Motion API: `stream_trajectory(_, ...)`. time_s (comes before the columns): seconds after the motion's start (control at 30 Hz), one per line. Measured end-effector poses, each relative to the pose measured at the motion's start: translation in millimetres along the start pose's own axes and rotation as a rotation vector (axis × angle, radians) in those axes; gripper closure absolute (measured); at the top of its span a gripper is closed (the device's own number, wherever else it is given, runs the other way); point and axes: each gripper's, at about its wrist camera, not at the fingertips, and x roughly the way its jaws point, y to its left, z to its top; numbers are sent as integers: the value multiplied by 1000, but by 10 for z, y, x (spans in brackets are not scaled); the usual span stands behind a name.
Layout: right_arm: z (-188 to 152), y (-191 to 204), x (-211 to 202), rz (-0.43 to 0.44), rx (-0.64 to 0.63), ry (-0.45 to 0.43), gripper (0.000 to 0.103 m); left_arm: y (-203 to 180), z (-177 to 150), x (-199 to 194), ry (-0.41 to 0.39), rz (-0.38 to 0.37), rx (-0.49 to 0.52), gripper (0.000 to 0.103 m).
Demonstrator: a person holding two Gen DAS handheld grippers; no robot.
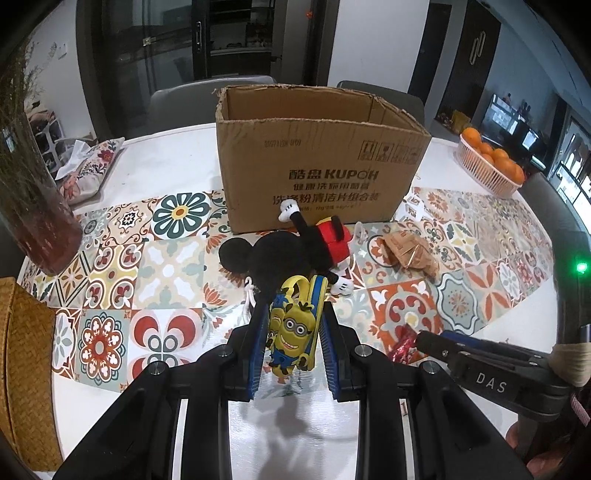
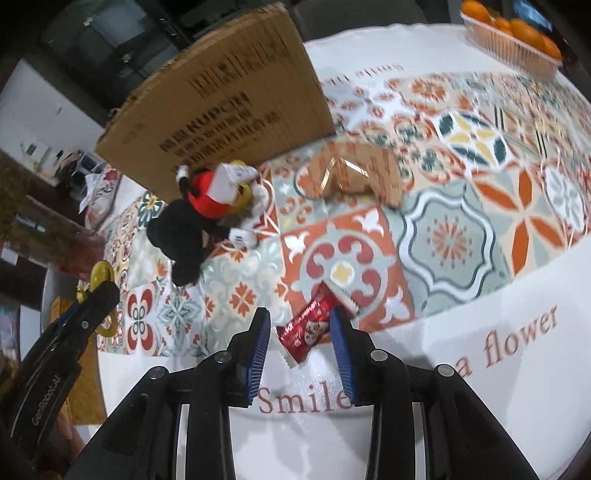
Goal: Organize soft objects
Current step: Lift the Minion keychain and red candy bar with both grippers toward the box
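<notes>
A: Yellow rubber is seen clamped between the blue pads of the left hand-held gripper [image 1: 291,328]: a minion slipper [image 1: 295,325] is held upright, toe away from the camera, presumably so it can be carried over to the cardboard box [image 1: 317,158] standing open ahead of it.

B: And what lies between that hand-held gripper and the box?

A: A black mouse plush toy [image 1: 295,247] is found just beyond the slipper's tip, lying on its side against the foot of the box. It has not been put inside yet.

B: What is noted further right?

A: A crumpled brown wrapper [image 2: 354,173] is seen ahead of the right hand-held gripper [image 2: 299,339], near the box corner. The right jaws are parted, and a red snack packet [image 2: 310,325] lies on the counter [image 2: 461,387] between the fingers; the right pad looks to be at its edge, but no squeeze is made out. The straddling is judged to be a set-up for a pick.

B: And at the far right?

A: A basket of oranges [image 2: 513,29] is left well apart, at the counter's far edge.
</notes>
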Motion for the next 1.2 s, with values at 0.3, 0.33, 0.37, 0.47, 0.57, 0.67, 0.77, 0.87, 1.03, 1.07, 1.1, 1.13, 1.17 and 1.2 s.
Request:
stream_trajectory(0.3,-23,-84,265,-4,133,60,65,55,-29,140,13,0,49,75)
stream_trajectory(0.33,-19,-82,293,-8,137,67,65,59,-32,148,14,-3,48,75)
stream_trajectory(0.37,-15,-77,313,-13,137,68,65,70,-33,162,16,-6,44,75)
stream_trajectory(0.47,25,-45,393,-40,126,78,65,96,-39,190,19,-8,33,75)
stream_trajectory(0.57,58,-7,481,-67,98,90,65,118,-56,220,26,-2,28,75)
stream_trajectory(0.67,75,114,530,-104,14,75,65,135,-80,234,34,-3,21,75)
stream_trajectory(0.77,51,252,578,-151,-100,60,65,148,-109,256,44,-4,9,75)
stream_trajectory(0.87,-23,377,617,-194,-208,41,68,142,-149,283,57,-3,1,75)
stream_trajectory(1.03,-80,415,635,-179,-271,35,80,103,-213,309,74,-4,-4,75)
stream_trajectory(1.07,-85,405,626,-171,-270,35,80,93,-223,309,76,-7,-6,75)
stream_trajectory(1.1,-52,400,602,-160,-269,31,80,82,-230,306,78,-11,-8,75)
stream_trajectory(1.13,-35,384,574,-152,-271,24,80,74,-232,299,78,-15,-12,75)
stream_trajectory(1.17,-30,374,527,-144,-274,13,80,69,-233,290,78,-18,-17,75)
stream_trajectory(1.2,-20,375,475,-133,-278,1,80,59,-232,270,76,-25,-23,75)
